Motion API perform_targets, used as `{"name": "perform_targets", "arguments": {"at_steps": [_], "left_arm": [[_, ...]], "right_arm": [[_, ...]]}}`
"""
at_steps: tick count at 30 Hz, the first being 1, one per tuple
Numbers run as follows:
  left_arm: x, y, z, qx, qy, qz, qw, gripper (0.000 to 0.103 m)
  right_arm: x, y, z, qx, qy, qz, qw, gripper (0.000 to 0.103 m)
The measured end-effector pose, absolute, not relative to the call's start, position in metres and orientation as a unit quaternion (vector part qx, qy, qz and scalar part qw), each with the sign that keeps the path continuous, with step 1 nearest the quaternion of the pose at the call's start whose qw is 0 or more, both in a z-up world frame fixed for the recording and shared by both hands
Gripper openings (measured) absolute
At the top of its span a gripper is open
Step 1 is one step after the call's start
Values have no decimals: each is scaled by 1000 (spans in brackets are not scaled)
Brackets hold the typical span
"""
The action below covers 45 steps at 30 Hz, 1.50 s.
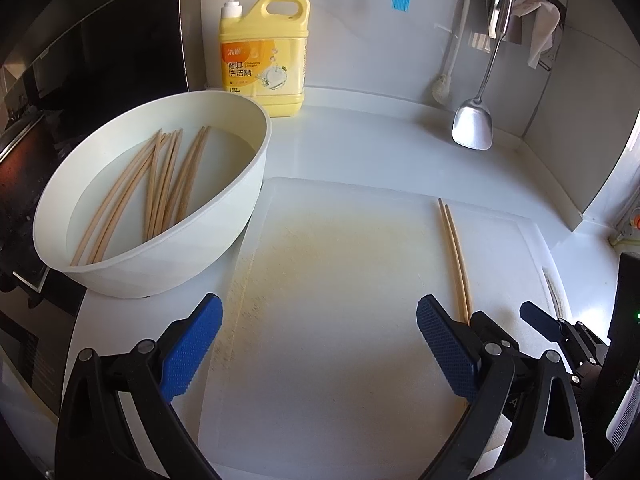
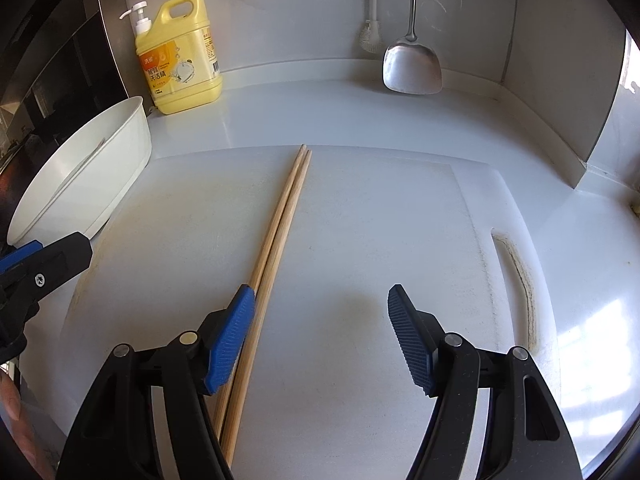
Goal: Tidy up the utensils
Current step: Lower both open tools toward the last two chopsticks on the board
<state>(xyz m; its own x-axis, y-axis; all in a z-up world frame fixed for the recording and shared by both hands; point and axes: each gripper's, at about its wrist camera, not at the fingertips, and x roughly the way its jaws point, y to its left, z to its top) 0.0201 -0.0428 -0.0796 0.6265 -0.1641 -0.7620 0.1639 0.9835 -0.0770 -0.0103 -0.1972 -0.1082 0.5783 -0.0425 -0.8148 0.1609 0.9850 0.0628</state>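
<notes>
I've got both grippers over the white cutting board (image 2: 360,240), jaws spread, nothing pinched. Right gripper (image 2: 320,312) sits w/ its left pad just beside the 2 paired chopsticks (image 2: 280,232), laid parallel, prob. the sorted set. Left gripper (image 1: 320,340) hangs near the round basin (image 1: 160,276), where the rest soak in water. Chopsticks (image 1: 160,184) look like slim pale wood; pads are ribbed blue.

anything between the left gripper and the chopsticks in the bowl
Nothing visible. The left gripper hangs open over the cutting board, and the bowl sits up and to its left with its top open. Only the bowl's near wall stands between them, so the chopsticks would need reaching from above.
</notes>
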Motion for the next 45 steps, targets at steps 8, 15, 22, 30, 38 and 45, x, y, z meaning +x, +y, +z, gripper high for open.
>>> {"name": "perform_targets", "arguments": {"at_steps": [8,15,22,30,38,45], "left_arm": [[19,-40,-79,-6,421,-87,903,96],[17,-44,-81,-5,424,-91,901,96],[16,-49,-84,-5,426,-95,900,96],[12,-69,-90,4,429,-112,897,96],[16,-95,-102,11,439,-129,889,96],[22,-111,-112,15,448,-129,885,96]], "right_arm": [[-14,-190,-108,42,456,-67,886,66],[-15,-189,-109,18,454,-65,889,66],[-12,-194,-113,19,460,-64,885,66],[-13,-217,-113,23,446,-77,891,52],[-15,-247,-114,38,444,-66,893,42],[-12,-265,-113,17,444,-25,896,42]]}}
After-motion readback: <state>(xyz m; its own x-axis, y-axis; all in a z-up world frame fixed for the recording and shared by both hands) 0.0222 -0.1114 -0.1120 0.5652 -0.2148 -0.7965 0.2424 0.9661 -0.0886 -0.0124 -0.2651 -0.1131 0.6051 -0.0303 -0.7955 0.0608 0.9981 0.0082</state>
